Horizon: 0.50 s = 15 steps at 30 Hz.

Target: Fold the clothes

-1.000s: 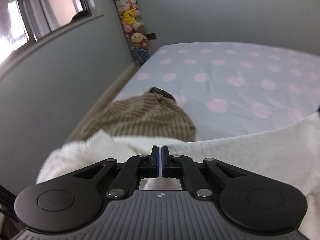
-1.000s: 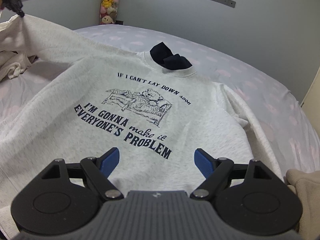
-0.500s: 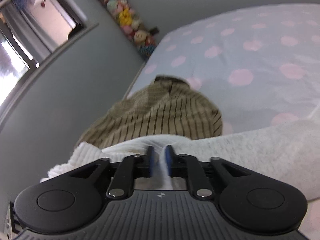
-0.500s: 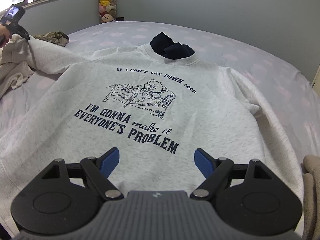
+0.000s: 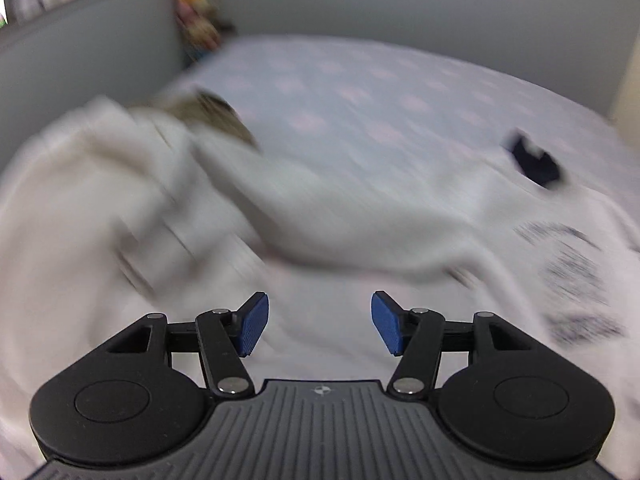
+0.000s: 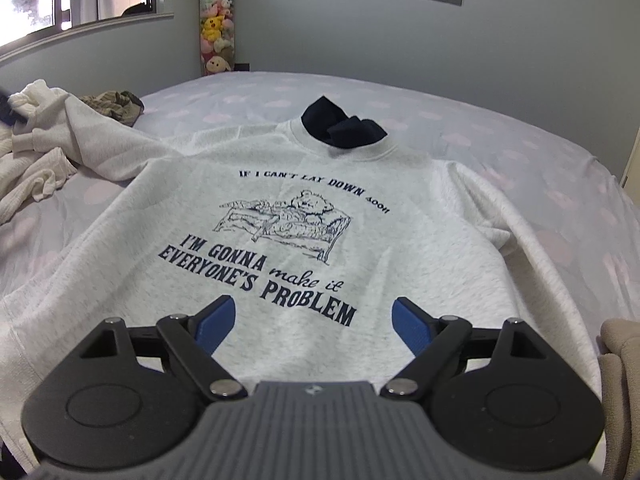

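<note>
Grey sweatshirt (image 6: 360,216) flat on bed (image 6: 520,148), sleeve (image 5: 320,208) seemingly free, both jaws apart

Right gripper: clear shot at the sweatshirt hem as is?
Probably yes. The right gripper is open above the grey printed sweatshirt, nothing lying on the near fabric; the hem itself is hidden behind the gripper body.

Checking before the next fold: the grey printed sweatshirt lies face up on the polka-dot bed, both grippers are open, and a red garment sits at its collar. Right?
Nearly. The garment at the collar is dark navy, almost black, not red; the right wrist view shows it clearly. The rest holds: the sweatshirt lies print up on the bed, and the left gripper and right gripper are both open.
</note>
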### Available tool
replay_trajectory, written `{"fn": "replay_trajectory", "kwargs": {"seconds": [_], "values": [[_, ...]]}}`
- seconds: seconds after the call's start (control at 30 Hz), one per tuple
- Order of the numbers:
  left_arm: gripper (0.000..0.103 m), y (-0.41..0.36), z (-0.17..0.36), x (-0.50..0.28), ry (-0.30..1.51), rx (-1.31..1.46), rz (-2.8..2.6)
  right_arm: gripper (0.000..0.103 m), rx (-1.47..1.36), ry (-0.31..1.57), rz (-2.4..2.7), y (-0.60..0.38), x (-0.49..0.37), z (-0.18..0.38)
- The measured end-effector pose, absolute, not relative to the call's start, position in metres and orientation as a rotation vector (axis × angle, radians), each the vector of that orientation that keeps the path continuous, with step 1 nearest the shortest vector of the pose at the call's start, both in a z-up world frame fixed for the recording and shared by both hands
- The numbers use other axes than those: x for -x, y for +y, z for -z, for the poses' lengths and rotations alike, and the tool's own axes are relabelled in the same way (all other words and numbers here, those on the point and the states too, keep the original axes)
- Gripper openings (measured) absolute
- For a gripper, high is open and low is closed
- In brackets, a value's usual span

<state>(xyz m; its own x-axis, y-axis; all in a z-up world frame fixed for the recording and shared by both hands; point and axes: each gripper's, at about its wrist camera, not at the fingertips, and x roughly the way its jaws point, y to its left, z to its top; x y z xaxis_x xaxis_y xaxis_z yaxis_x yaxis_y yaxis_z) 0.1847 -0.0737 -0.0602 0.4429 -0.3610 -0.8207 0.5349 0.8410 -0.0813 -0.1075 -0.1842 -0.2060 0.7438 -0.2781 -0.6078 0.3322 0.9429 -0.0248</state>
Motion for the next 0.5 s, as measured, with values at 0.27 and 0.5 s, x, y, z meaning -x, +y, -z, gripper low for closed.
{"fn": "replay_trajectory", "kwargs": {"seconds": [0.27, 0.5], "values": [[0.056, -0.106, 0.135, -0.114, 1.296, -0.265, 0.716, 0.089, -0.077, 0.617, 0.339, -0.182, 0.113, 0.202], [0.056, -0.115, 0.183, -0.101, 1.504, -0.200, 0.686, 0.091, -0.068, 0.580, 0.338, -0.180, 0.120, 0.198]]}}
